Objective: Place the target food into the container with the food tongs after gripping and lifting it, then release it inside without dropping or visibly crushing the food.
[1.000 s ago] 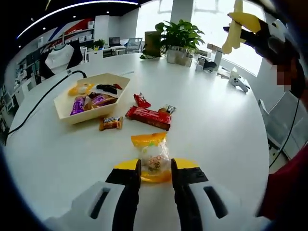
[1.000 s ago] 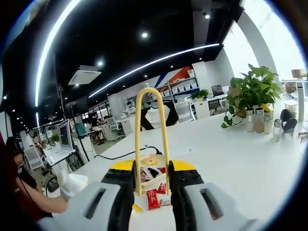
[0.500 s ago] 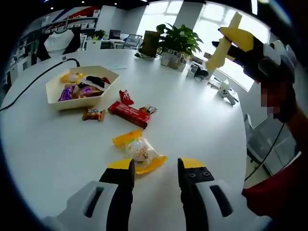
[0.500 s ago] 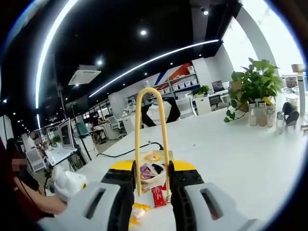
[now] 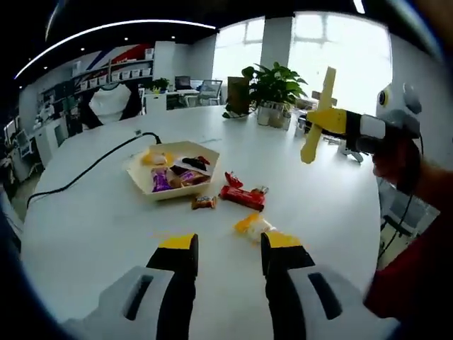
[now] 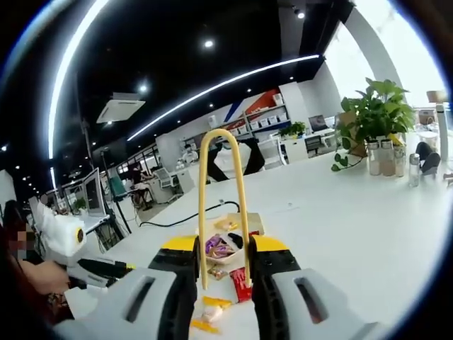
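Since the earlier frames our left gripper (image 5: 228, 248) has let go of the yellow-wrapped snack (image 5: 255, 225) and pulled back; its jaws now stand spread with nothing between them. We see the snack lying on the white table (image 5: 99, 219) just beyond the jaw tips, slightly right. Farther off sit a small brown candy (image 5: 204, 202), a red snack bar (image 5: 243, 197) and the hexagonal container (image 5: 173, 170) holding mixed wrapped snacks. A black cable (image 5: 85, 173) runs left across the table. Far edge: a potted plant (image 5: 273, 83) before bright windows. Our right gripper (image 6: 222, 249) is pinching the yellow food tongs (image 6: 221, 191), their loop pointing up. Open office behind, ceiling light strips, desks.
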Demonstrator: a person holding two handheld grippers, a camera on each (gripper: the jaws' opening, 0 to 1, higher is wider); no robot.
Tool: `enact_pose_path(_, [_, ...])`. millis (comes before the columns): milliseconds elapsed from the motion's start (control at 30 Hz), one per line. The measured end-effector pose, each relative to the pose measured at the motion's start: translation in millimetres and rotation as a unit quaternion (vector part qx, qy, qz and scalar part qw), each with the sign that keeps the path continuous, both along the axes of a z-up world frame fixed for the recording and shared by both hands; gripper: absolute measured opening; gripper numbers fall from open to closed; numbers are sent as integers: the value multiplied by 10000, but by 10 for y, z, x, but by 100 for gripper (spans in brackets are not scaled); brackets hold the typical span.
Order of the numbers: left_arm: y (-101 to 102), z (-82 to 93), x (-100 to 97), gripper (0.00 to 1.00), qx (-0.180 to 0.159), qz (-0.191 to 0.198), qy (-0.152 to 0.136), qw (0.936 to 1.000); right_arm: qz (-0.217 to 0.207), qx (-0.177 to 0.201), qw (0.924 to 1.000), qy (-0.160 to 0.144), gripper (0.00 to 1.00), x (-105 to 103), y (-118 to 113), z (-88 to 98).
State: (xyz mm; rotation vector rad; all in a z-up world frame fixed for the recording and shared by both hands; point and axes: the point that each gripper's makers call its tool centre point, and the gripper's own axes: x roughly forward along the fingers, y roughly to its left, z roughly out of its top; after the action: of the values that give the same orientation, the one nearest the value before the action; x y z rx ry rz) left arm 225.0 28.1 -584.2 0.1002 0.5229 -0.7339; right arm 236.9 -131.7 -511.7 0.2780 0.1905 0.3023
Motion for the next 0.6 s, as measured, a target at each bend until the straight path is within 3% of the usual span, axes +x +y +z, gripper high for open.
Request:
enact_pose_path(133, [339,163,107,37,96,376,-409,9984,-64,49,9999,75,24,22,82,-88])
enact_pose_path(167, [422,165,126,37,217,485,-420,9977,-82,25,9999,107,24,23,103,-115])
enact_pose_path(233, [537,212,148,37,120,665,-414,9969,-41,-35,9999,165,24,26,178,-181])
enact_pose_path(400, [859,410,218,36,174,1033,-753,9916,-4,11,9997,257,24,30,327,-302])
enact_pose_path(600, [1227,514,224,35,283,1421,-884,9855,-90,51,9990,431,24,49,409,-507])
